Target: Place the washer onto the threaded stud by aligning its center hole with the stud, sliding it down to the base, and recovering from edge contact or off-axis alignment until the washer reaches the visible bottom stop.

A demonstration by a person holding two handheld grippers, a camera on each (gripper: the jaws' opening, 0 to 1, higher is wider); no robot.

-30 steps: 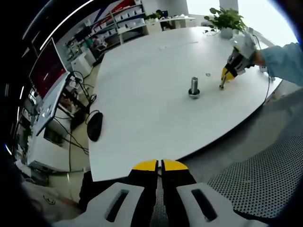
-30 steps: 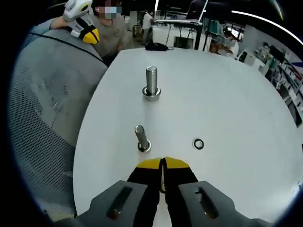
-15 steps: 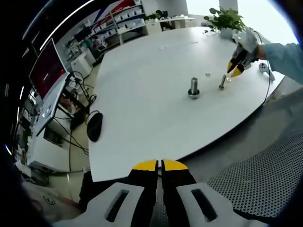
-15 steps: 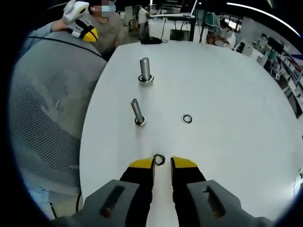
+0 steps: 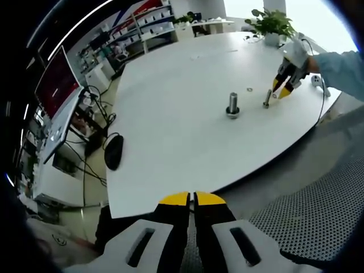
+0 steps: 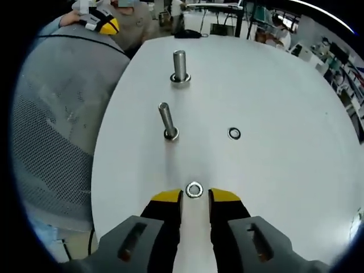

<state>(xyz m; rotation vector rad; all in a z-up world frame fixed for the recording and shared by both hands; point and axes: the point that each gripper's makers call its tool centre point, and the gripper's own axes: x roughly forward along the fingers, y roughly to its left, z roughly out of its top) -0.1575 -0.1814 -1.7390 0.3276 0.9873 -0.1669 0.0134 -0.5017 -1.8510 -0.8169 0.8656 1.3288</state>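
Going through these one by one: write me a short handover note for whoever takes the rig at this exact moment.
Right gripper: open, its fingers either side of a washer lying flat on the white table; not gripped.
Left gripper: shut, empty, held off the table edge.
Things: thin stud just ahead of that washer, thick stud beyond it, a second washer lying loose to the right.
Done: no washer visibly on the thin stud.
Left: close on the washer, lift, centre its hole over the stud, slide down to the base.

Two washers [image 6: 194, 189] [image 6: 234, 133], two upright studs [image 6: 167, 121] [image 6: 180, 67] on the table
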